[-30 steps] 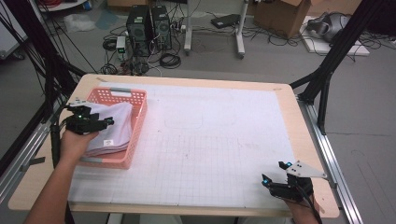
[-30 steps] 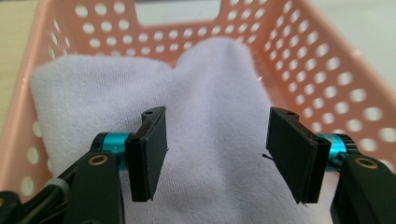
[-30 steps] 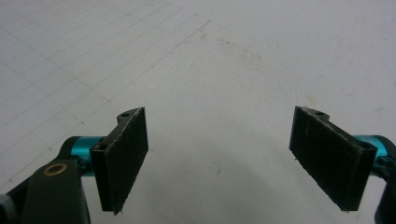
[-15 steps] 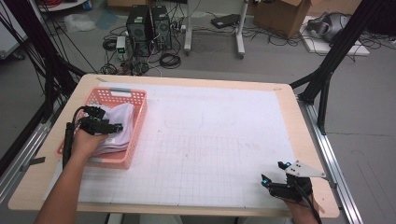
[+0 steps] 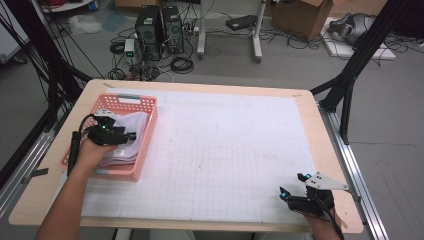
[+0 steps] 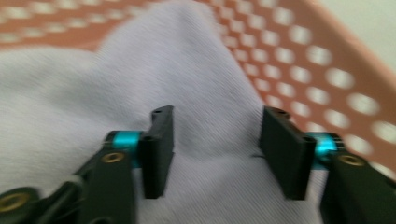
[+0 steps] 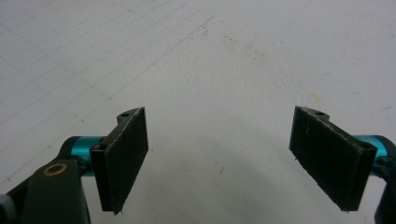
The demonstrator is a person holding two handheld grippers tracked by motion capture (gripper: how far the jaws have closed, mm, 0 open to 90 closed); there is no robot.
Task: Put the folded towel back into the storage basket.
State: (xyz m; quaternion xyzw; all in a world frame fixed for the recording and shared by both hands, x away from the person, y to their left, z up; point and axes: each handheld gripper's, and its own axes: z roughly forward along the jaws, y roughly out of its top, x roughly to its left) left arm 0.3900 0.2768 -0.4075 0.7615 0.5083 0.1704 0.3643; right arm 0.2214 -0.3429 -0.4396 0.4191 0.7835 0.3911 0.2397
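Left gripper: the left gripper (image 5: pixel 131 135) is seen at the left of the high view, held over the pink basket (image 5: pixel 148 131); its jaws are spread apart with nothing clamped between them.
Left gripper, close: in the left gripper view the left gripper (image 6: pixel 215 140) is pressed low over the white cloth (image 6: pixel 93 107), a rounded fold of which is seen rising in the gap between the two black jaws; whether the pads touch the fabric cannot be told, as the picture is blurred.
White cloth: the white cloth (image 5: pixel 131 145) is found inside the basket, at the left of the high view, piled towards the basket's right wall.
Pink basket: its perforated wall (image 6: pixel 336 79) is seen at the upper right of the left gripper view, just beside the cloth.
Right gripper: the right gripper (image 5: pixel 294 184) is held at the lower right of the high view, above the near edge of the white gridded mat (image 5: pixel 235 150), well apart from the basket.
Right gripper, close: in the right gripper view the right gripper (image 7: pixel 219 149) is shown with its jaws wide apart and nothing held, bare mat (image 7: pixel 224 60) lying beneath them.
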